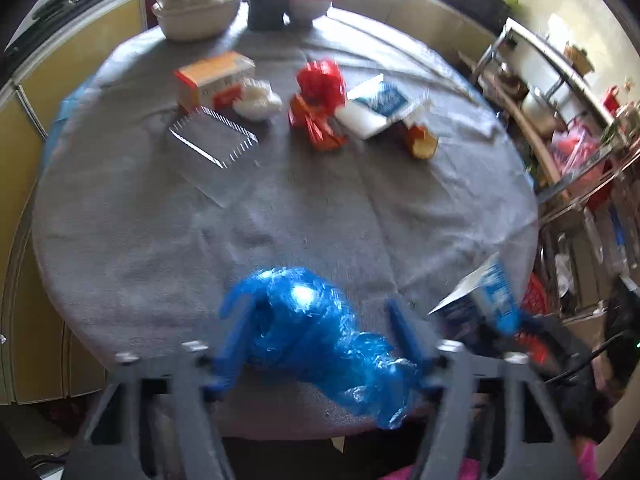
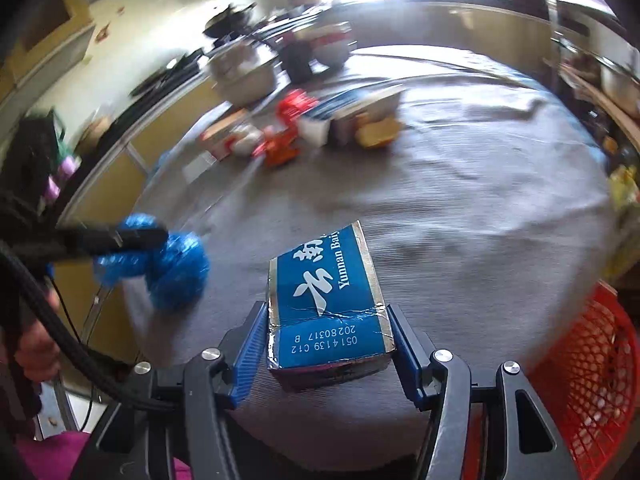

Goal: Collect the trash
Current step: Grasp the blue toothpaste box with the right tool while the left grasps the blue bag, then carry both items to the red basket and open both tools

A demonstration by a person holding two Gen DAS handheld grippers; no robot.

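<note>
My left gripper [image 1: 320,320] is shut on a crumpled blue plastic bag [image 1: 316,328], held over the near edge of the grey-clothed round table [image 1: 280,216]. The bag also shows in the right wrist view [image 2: 172,272]. My right gripper [image 2: 326,316] is shut on a blue "Yunnan Baiyao" box [image 2: 328,300], held just above the cloth. That box shows in the left wrist view [image 1: 492,292] at the right. More trash lies at the far side: an orange box [image 1: 212,78], a red wrapper [image 1: 318,100], a blue-white carton [image 1: 378,106], a clear plastic lid [image 1: 212,140].
A red mesh basket [image 2: 592,372] stands beside the table at the lower right. Bowls [image 1: 196,4] and a dark cup [image 1: 268,6] sit at the table's far edge. A cluttered shelf [image 1: 572,128] stands to the right.
</note>
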